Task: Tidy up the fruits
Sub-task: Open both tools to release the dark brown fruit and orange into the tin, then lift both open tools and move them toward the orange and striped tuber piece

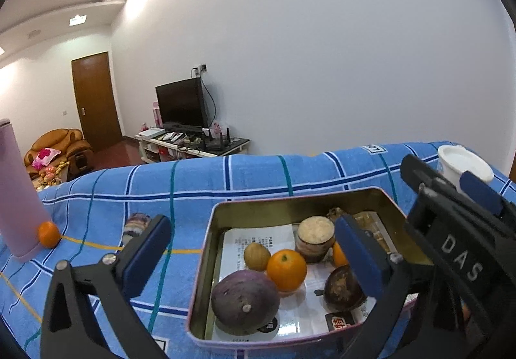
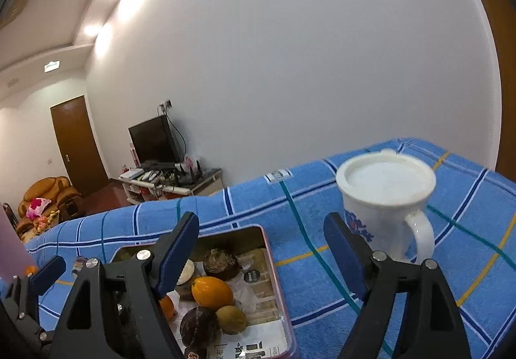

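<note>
**Both tongs wide above the fruit tin**

Left tongs (image 1: 251,249) stand spread to their full width with nothing between the blue pads, one finger over the cloth and the other over the tin's near corner. Right tongs (image 2: 261,255) are also parted and empty, straddling the gap between the tin and the mug.

Under everything lies the desk, covered by a blue checked cloth (image 1: 258,172). On its left stands a tall pink bottle (image 1: 16,197), upright. The open metal tin (image 1: 206,249), lined with printed paper, sits in the middle. A white mug (image 2: 383,197) with a lid and blue pattern stands to the tin's right, apart from it.

Inside the tin, the biggest fruit is a purple round one (image 1: 245,301) at the near left corner. Just beside it rests an orange (image 1: 286,269), then a dark brown fruit (image 1: 343,289) to the right. A cut, pale-topped piece (image 1: 315,238) stands behind, and a small brownish-green fruit (image 1: 256,256) lies left of it.

One small orange (image 1: 48,234) remains outside, touching the bottle's base.
</note>
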{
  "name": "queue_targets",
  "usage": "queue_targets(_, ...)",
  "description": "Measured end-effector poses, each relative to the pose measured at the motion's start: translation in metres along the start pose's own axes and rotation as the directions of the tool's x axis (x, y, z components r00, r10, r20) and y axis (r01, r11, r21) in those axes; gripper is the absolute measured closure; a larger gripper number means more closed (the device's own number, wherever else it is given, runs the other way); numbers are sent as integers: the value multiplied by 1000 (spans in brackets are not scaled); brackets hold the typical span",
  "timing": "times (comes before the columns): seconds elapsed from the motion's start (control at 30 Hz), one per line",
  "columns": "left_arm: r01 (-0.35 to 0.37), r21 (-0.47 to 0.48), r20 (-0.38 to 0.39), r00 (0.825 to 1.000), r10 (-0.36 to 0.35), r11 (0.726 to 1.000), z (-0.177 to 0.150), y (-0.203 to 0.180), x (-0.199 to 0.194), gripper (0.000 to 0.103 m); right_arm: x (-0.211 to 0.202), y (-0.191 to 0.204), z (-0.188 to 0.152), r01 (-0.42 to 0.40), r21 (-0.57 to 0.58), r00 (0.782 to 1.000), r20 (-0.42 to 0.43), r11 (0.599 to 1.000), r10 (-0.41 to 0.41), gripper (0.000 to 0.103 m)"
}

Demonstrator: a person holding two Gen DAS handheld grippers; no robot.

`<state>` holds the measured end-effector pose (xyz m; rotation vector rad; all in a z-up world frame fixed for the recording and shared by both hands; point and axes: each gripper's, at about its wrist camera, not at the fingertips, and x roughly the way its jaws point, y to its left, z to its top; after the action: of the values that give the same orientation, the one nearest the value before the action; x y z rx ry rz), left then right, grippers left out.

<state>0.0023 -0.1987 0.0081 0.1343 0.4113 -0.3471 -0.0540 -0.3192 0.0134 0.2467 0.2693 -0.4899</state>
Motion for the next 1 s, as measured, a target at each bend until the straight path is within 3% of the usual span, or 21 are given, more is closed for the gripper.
queue_targets(0.27,-23,-33,2,1000,23,999,-6,13,-10,0,-19,10,-3,24,-58,997,75,998,-20,22)
queue_targets(1.0,-53,3,-21,998,53,999,-20,31,-42,0,-52,22,-16,-9,-83,999,51,997,13,22)
